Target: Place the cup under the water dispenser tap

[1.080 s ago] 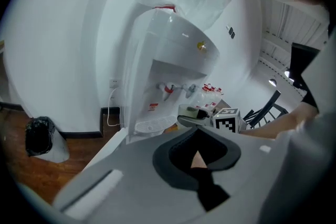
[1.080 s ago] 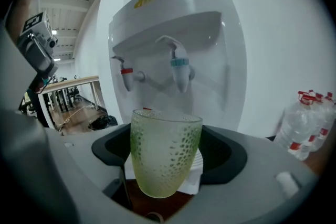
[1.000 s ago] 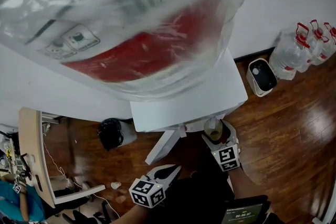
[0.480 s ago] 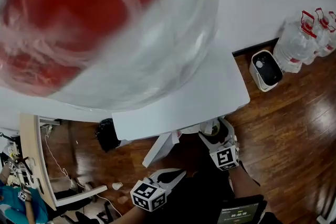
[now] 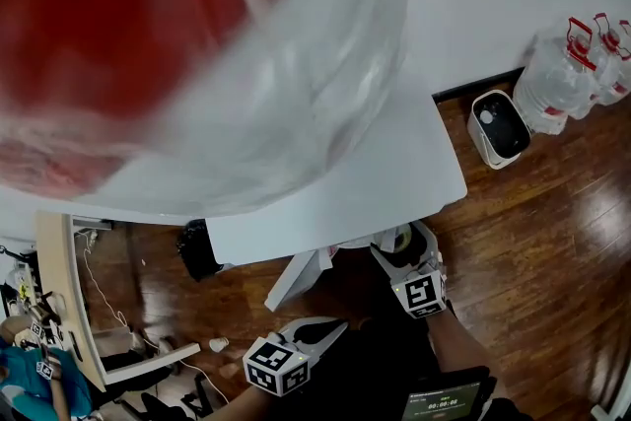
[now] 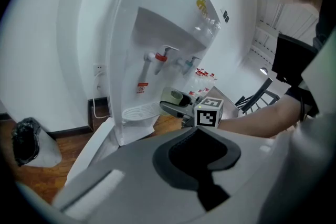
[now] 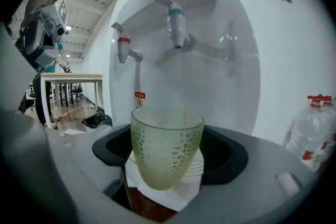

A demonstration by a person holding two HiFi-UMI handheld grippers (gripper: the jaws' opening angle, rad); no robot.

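We hold the green cup clamped in the right gripper, below and just short of the blue tap, left gripper clenched empty; released off-centre on the drip tray, it may tip.

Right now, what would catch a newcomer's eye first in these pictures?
The big clear bottle with a red blur inside fills the head view's upper left, atop the white dispenser. In the right gripper view a speckled green cup sits gripped in the right gripper, in front of the dispenser's red tap and blue tap.
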